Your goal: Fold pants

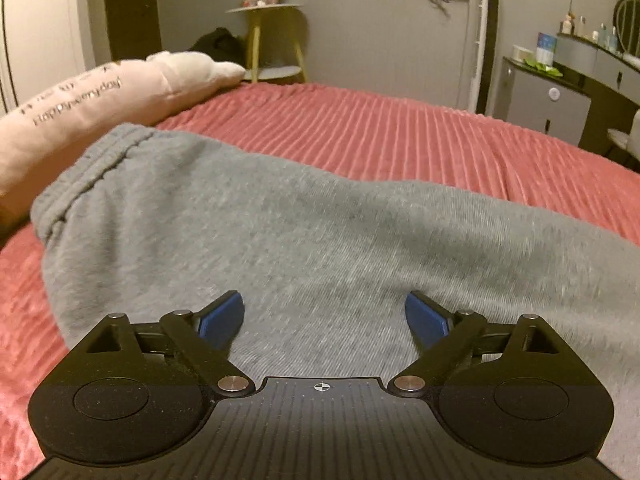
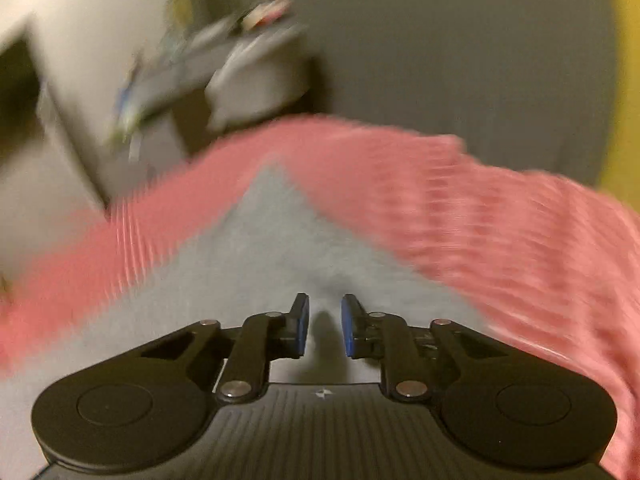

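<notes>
The right wrist view is smeared with blur, so beyond the right gripper [image 2: 324,326] the room is just grey and white streaks, and only the pink bedspread [image 2: 500,220] reads clearly. Its blue pads [image 2: 303,326] stand a narrow gap apart, with grey cloth lying beneath and ahead of them; whether they pinch any of it, I can't tell. The left wrist view is sharper: the left gripper [image 1: 324,314] hangs with its fingers spread wide, nothing between them, over the grey pants [image 1: 280,232] spread across the bed. The ribbed waistband [image 1: 92,176] sits ahead and to its left, beside a pale lettered pillow [image 1: 100,96]. The pants run off the frame's right edge. Farther ahead stands a small yellow-legged table [image 1: 268,40].
</notes>
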Demonstrator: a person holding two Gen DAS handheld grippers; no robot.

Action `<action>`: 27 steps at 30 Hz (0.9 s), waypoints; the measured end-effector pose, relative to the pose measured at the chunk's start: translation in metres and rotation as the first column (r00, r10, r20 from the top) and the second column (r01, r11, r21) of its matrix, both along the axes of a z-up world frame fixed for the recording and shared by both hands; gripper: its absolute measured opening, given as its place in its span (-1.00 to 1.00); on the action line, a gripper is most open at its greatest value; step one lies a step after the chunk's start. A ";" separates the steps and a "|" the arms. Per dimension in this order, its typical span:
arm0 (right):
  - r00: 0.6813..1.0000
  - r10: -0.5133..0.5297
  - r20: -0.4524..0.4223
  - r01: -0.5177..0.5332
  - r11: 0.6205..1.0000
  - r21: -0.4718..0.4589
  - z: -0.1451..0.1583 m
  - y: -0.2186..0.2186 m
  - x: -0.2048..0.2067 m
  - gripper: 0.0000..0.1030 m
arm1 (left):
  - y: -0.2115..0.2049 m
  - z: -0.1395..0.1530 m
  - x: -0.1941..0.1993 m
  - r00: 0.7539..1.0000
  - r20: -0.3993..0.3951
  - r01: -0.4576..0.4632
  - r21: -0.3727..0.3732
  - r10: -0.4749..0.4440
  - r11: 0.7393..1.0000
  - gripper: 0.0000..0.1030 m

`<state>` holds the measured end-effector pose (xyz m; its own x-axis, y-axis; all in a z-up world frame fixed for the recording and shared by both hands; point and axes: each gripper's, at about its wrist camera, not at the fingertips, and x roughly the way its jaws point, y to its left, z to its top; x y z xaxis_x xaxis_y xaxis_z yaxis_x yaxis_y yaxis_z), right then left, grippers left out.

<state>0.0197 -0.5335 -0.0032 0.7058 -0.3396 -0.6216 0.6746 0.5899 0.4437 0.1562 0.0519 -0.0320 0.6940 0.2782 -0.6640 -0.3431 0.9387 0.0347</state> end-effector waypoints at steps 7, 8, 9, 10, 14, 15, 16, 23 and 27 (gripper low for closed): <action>0.986 -0.129 0.106 0.101 0.967 0.234 -0.018 -0.022 -0.064 0.14 | -0.008 0.007 -0.012 0.999 -0.036 -0.028 -0.019 0.027 0.999 0.84; 0.985 -0.140 0.097 0.112 0.961 0.252 -0.020 -0.026 -0.068 0.14 | -0.010 0.009 -0.016 0.999 -0.046 -0.031 -0.030 0.029 0.999 0.84; 0.984 -0.148 0.102 0.116 0.956 0.268 -0.025 -0.021 -0.076 0.14 | -0.010 0.011 -0.018 0.998 -0.053 -0.028 -0.042 0.026 0.999 0.84; 0.982 -0.151 0.114 0.113 0.951 0.289 -0.029 -0.019 -0.075 0.14 | -0.012 0.013 -0.022 0.998 -0.057 -0.025 -0.051 0.022 0.998 0.84; 0.980 -0.160 0.122 0.114 0.943 0.314 -0.027 -0.011 -0.074 -0.20 | -0.019 0.021 -0.034 0.998 -0.053 0.009 -0.089 -0.014 0.996 0.84; 0.979 -0.163 0.125 0.120 0.947 0.299 -0.024 -0.010 -0.073 -0.23 | -0.021 0.022 -0.036 0.998 -0.053 0.022 -0.100 -0.028 0.995 0.85; 0.976 -0.165 0.142 0.120 0.952 0.283 -0.021 -0.008 -0.073 -0.31 | -0.023 0.022 -0.039 0.998 -0.055 0.033 -0.108 -0.040 0.994 0.85; 0.984 -0.142 0.111 0.109 0.959 0.261 -0.024 -0.013 -0.054 -0.54 | -0.045 0.011 -0.033 0.986 -0.116 0.116 -0.045 -0.120 0.992 0.89; 0.991 -0.112 0.079 0.093 0.972 0.218 -0.021 -0.014 -0.044 -0.86 | -0.043 0.010 -0.032 0.986 -0.111 0.115 -0.058 -0.121 0.992 0.92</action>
